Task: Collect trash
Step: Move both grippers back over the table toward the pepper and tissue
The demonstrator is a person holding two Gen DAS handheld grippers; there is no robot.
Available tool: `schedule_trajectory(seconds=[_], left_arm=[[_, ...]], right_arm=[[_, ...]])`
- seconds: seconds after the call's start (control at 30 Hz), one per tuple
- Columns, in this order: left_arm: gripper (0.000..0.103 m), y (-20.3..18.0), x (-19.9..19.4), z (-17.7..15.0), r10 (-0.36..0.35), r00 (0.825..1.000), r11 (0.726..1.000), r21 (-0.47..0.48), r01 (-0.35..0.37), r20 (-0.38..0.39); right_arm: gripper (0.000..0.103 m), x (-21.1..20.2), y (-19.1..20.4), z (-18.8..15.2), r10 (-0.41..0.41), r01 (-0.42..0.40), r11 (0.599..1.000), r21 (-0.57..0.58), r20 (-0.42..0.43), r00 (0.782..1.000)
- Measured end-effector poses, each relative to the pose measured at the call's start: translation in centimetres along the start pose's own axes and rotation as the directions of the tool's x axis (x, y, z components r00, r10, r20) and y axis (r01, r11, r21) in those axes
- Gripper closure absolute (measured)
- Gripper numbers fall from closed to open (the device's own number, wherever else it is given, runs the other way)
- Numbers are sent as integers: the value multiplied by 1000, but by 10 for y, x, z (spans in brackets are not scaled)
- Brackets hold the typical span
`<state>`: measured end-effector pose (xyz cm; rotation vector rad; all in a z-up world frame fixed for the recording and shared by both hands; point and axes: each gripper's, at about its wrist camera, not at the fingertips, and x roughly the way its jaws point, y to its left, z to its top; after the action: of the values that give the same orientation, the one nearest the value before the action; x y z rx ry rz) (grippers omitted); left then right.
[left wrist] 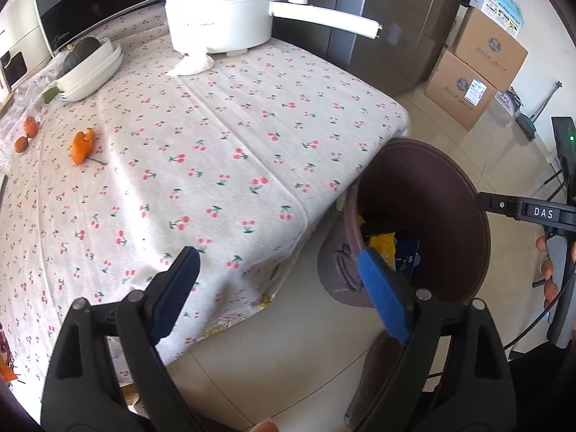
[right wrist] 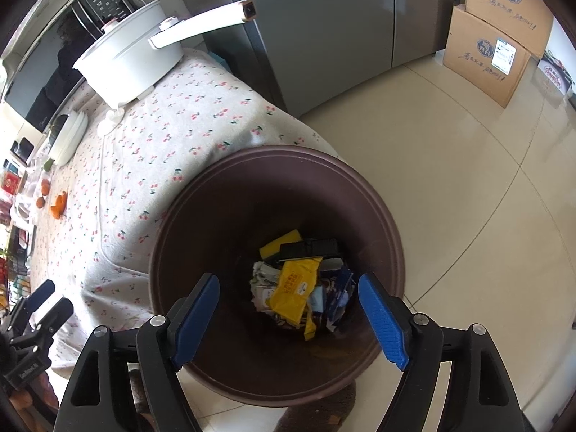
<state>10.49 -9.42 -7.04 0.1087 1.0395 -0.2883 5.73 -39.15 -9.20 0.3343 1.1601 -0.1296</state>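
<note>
A dark brown trash bin (right wrist: 216, 230) stands on the floor at the table's corner. It holds several wrappers, with a yellow packet (right wrist: 293, 286) on top. My right gripper (right wrist: 288, 280) hangs open right over the bin's mouth, with nothing between its blue pads. My left gripper (left wrist: 278, 255) is open and empty over the table's corner, with the bin (left wrist: 432, 194) to its right. An orange peel (left wrist: 82, 145) lies on the cherry-print tablecloth (left wrist: 223, 165) at the far left. In the right wrist view, the peel (right wrist: 58, 204) is small at the left.
A white pot (left wrist: 223, 10) with a long handle stands at the table's back, beside a white dish (left wrist: 90, 68) holding a dark squash. Small oranges (left wrist: 25, 136) lie near the peel. A grey fridge (left wrist: 388, 18) and cardboard boxes (left wrist: 478, 68) stand beyond. A grey mat (left wrist: 338, 270) lies by the bin.
</note>
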Motion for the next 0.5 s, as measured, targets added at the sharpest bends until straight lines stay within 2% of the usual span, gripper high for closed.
schedule_trajectory(seconds=[0.1, 0.17, 0.5], left_arm=[[11, 17, -4, 4, 19, 1000, 1000, -25, -19, -1], [5, 27, -5, 7, 30, 1000, 999, -42, -30, -9], [3, 79, -13, 22, 75, 997, 991, -115, -72, 24]], right_arm=[[20, 0, 14, 2, 12, -12, 1000, -11, 7, 1000], [19, 0, 23, 4, 17, -17, 1000, -24, 7, 1000], [13, 6, 83, 21, 23, -22, 995, -93, 12, 1000]])
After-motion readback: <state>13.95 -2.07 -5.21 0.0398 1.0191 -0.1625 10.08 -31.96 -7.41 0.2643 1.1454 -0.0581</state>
